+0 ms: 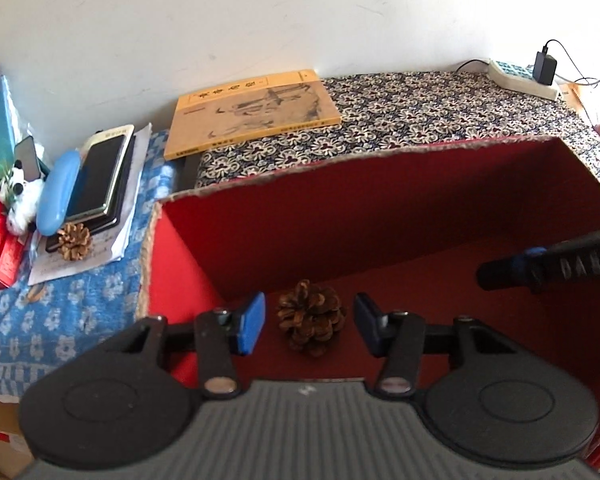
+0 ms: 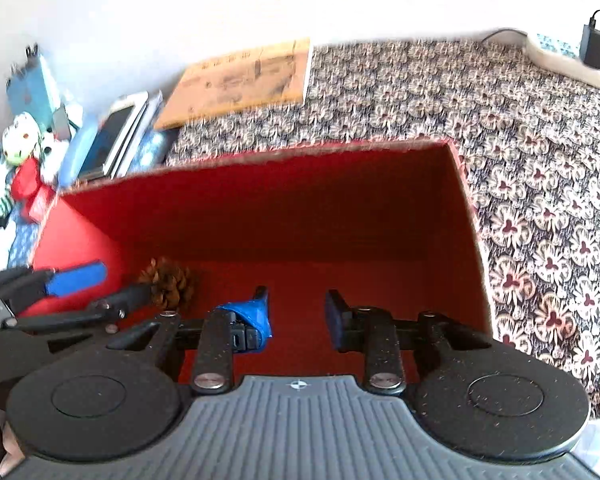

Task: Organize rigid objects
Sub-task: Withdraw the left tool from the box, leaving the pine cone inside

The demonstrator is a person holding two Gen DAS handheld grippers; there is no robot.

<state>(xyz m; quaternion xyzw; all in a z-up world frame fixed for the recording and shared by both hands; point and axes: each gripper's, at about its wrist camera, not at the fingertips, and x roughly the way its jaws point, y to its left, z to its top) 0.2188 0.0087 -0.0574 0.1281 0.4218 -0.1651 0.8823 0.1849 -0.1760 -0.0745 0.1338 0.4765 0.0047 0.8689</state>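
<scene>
A red open box (image 1: 380,200) stands on the patterned cloth; it also shows in the right wrist view (image 2: 260,208). A brown pine cone (image 1: 311,322) lies on the box floor between my left gripper's (image 1: 310,322) open fingers, apart from both pads. The same cone (image 2: 168,282) shows in the right wrist view beside the left gripper's blue pad (image 2: 76,278). My right gripper (image 2: 298,316) is open and empty inside the box. A second pine cone (image 1: 74,241) lies on papers left of the box.
A yellow book (image 1: 256,110) lies by the wall behind the box. Phones (image 1: 98,176), a blue case (image 1: 58,192) and plush toys (image 1: 16,196) crowd the blue cloth on the left. A power strip with charger (image 1: 540,74) sits at the far right.
</scene>
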